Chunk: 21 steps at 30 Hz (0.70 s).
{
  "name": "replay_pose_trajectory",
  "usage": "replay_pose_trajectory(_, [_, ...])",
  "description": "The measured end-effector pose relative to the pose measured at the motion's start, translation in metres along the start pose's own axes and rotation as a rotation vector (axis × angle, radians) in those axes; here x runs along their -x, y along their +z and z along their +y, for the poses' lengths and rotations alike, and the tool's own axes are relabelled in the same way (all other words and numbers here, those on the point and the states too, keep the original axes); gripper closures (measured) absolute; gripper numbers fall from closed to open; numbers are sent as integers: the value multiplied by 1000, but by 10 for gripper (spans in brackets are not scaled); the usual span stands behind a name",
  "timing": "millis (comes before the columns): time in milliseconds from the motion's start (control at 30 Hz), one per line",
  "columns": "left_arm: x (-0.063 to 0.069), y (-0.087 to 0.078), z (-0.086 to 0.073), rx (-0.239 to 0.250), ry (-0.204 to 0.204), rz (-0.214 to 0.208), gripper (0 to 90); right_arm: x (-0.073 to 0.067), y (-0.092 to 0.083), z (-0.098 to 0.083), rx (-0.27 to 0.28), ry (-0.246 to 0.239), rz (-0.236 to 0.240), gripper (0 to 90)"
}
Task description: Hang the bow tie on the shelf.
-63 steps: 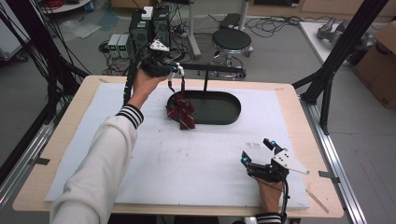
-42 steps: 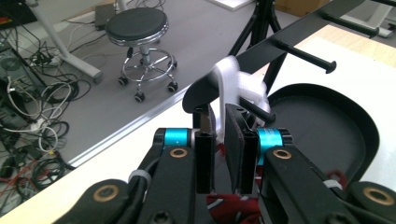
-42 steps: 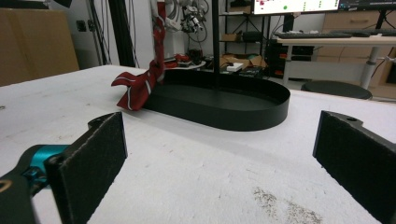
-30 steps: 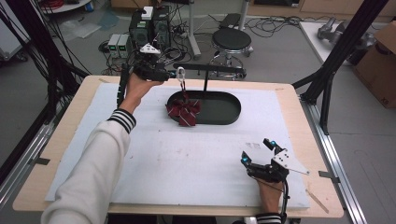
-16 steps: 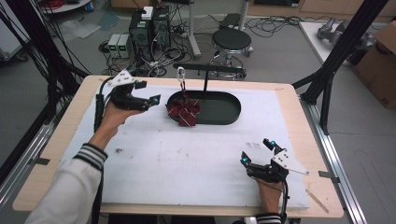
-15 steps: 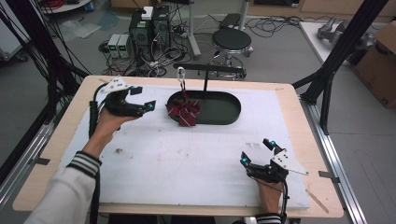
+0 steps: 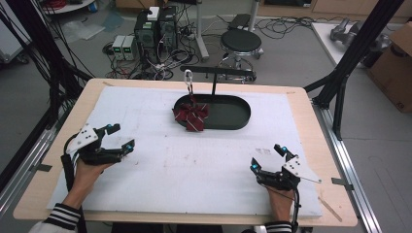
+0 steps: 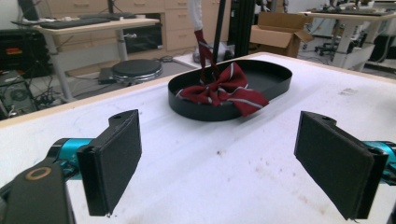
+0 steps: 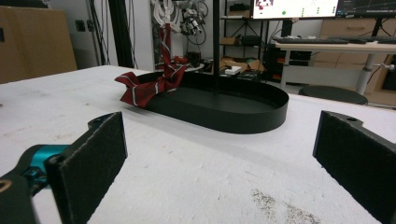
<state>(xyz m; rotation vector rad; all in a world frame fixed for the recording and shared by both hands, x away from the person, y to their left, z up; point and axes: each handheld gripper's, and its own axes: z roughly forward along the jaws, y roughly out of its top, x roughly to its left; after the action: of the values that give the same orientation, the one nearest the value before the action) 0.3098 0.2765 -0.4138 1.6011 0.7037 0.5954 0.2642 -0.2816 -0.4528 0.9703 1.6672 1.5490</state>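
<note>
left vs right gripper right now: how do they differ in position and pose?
The left gripper sits near the table's left edge, farther up the mat; the right gripper sits lower, toward the right front. The left's jaws point right, the right's point up-left. Both are open, empty, aimed toward the black tray.

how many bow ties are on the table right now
1. The single red striped bow tie drapes over the near-left rim of the black oval tray, its strap hanging from the clip on the stand above. Nothing appears hidden.
</note>
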Motion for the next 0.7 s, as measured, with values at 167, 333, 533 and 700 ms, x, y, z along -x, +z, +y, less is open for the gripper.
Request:
replay_pose_trajectory(167, [4, -9, -20, 44, -12, 26, 154, 0, 0, 0, 0, -3, 1, 18])
replay_pose_trajectory(333, [8, -13, -32, 81, -28, 29, 154, 0, 0, 0, 3, -5, 2, 18])
replay_pose_trajectory(533, [11, -13, -40, 100, -23, 37, 151, 0, -1, 0, 5, -1, 2, 18])
replay_pose_trajectory(700, [16, -19, -44, 164, 17, 69, 154, 0, -1, 0, 5, 0, 2, 18])
